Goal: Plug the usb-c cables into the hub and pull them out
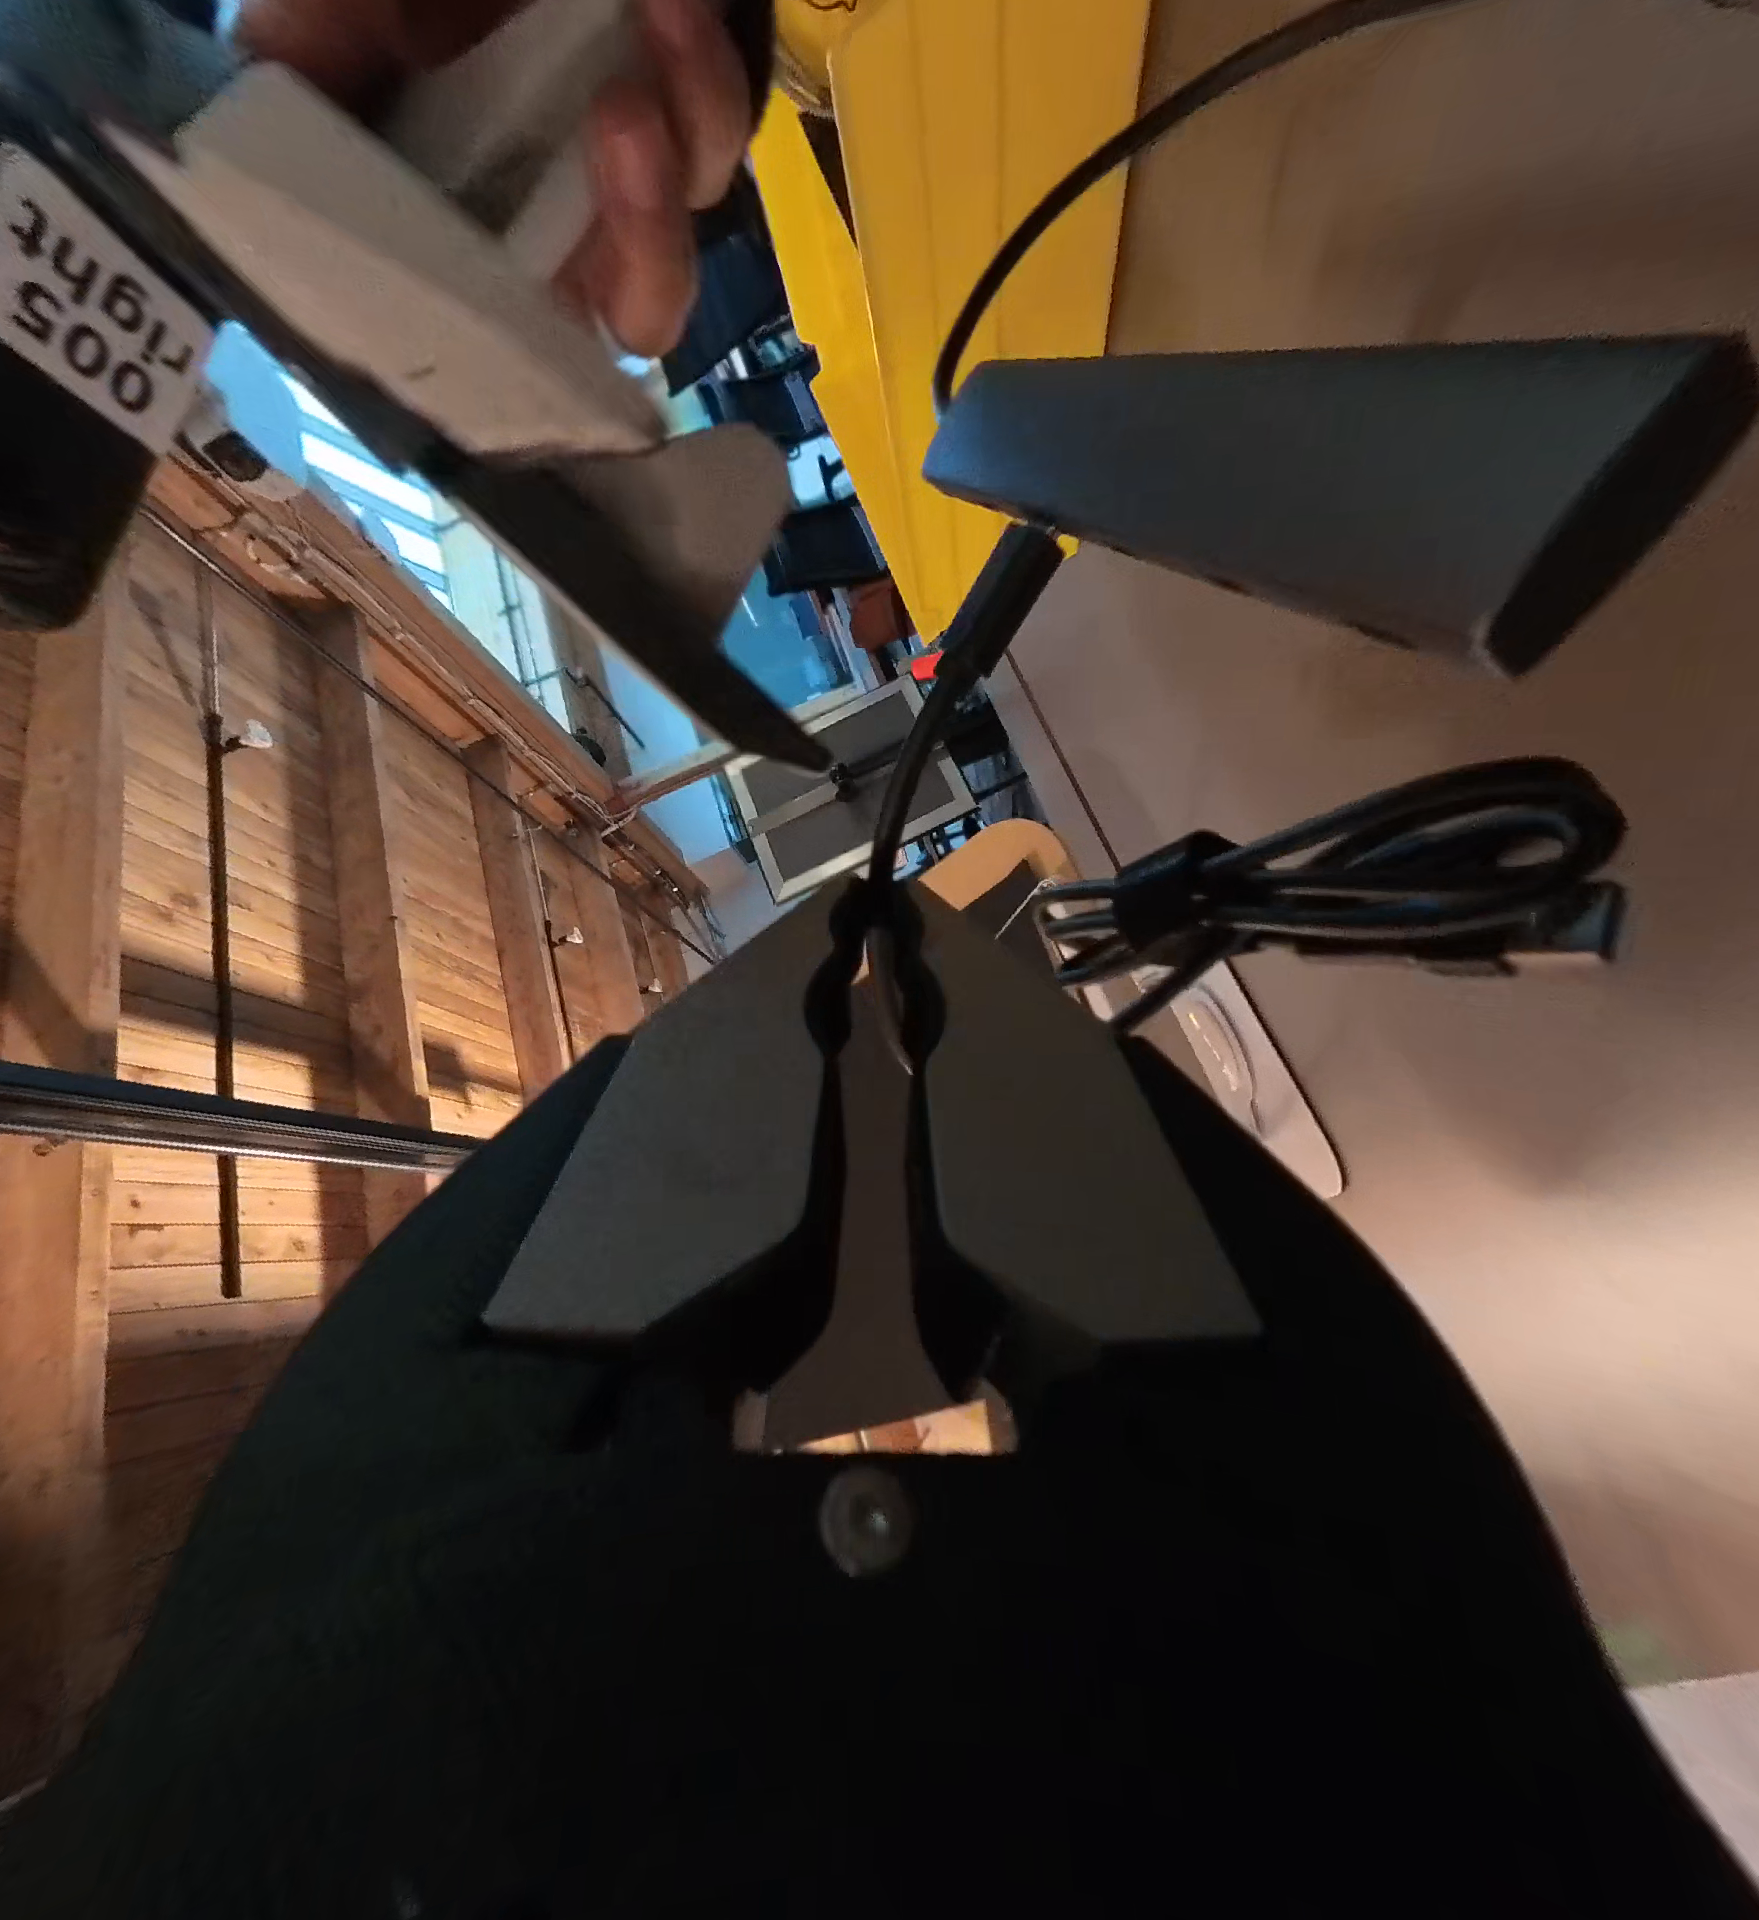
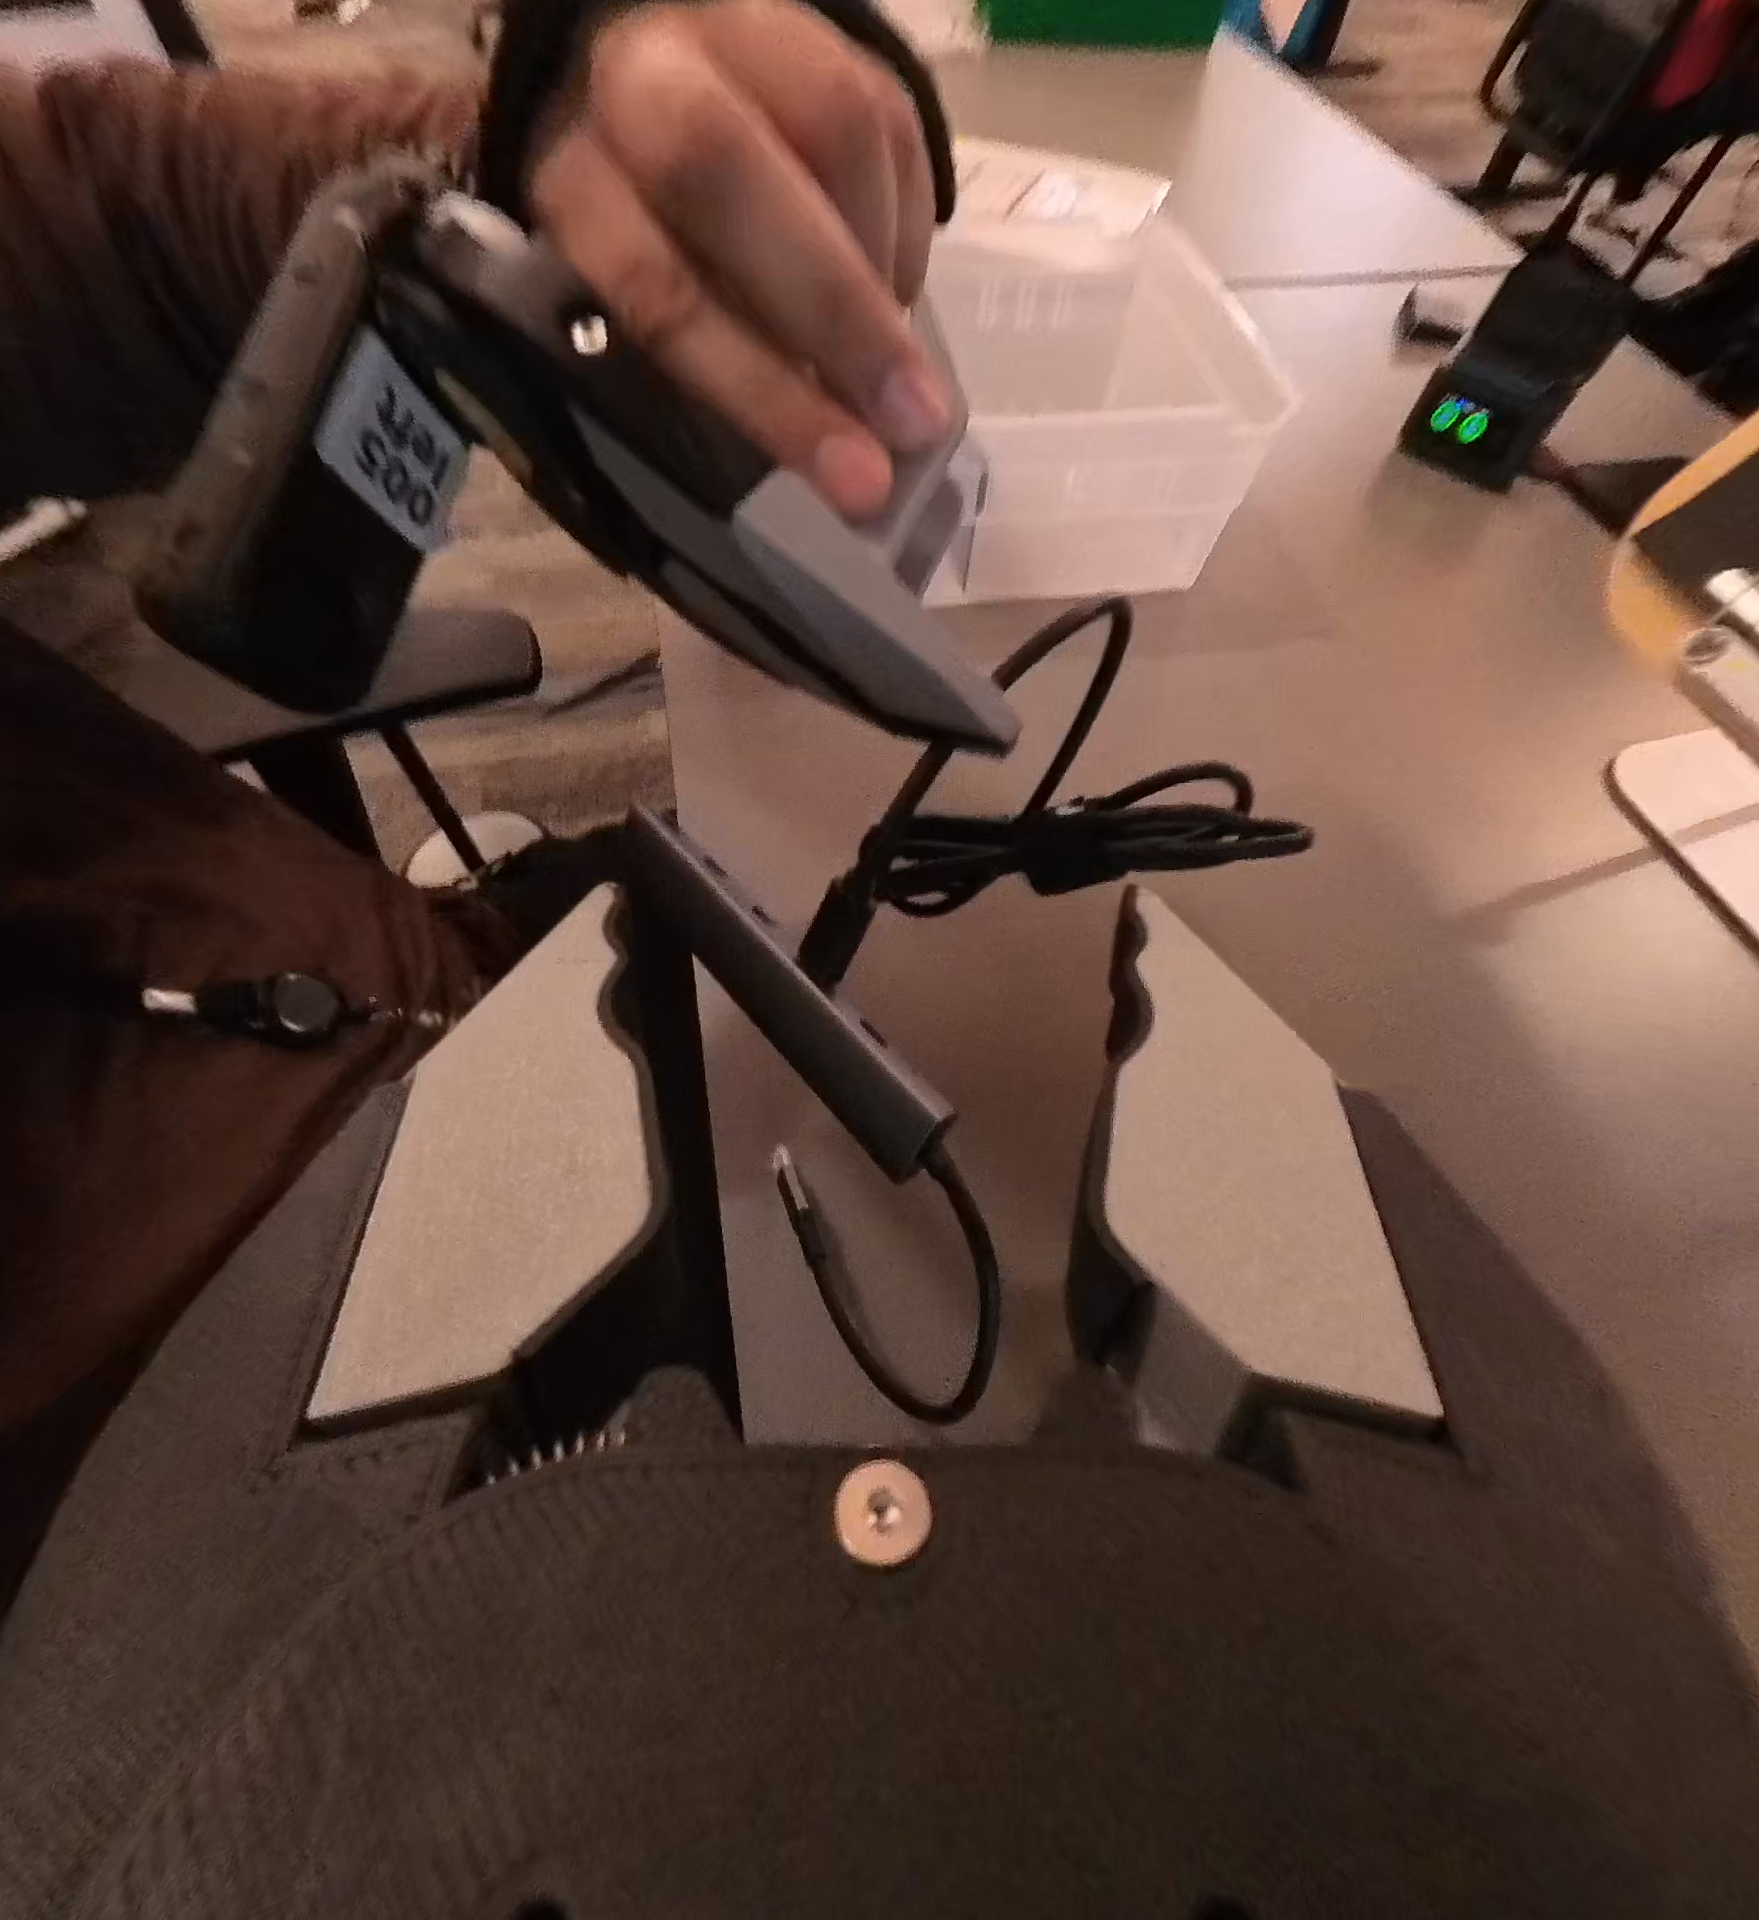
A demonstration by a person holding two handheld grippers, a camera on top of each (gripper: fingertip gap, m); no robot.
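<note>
Surface [image 2: 1374, 1039]: grey, carrying a clear plastic bin [image 2: 1093, 416] towards the far edge. Hub [image 2: 802, 997], slim grey bar, lay near the near edge between the fingers of the right tongs [image 2: 875, 935], which stood wide apart and held nothing. Hub's own short lead curled loose beside it. Left tongs [image 1: 880, 945] were pinched together on the thin usb-c cable [image 1: 906, 769]; its plug [image 1: 1010, 582] sat at the hub's side port, seating depth not discernible. Remaining cable bundle [image 2: 1093, 842] lay tied just beyond the hub. Judgement: one insertion under way or just completed; pull-out not yet done.
</note>
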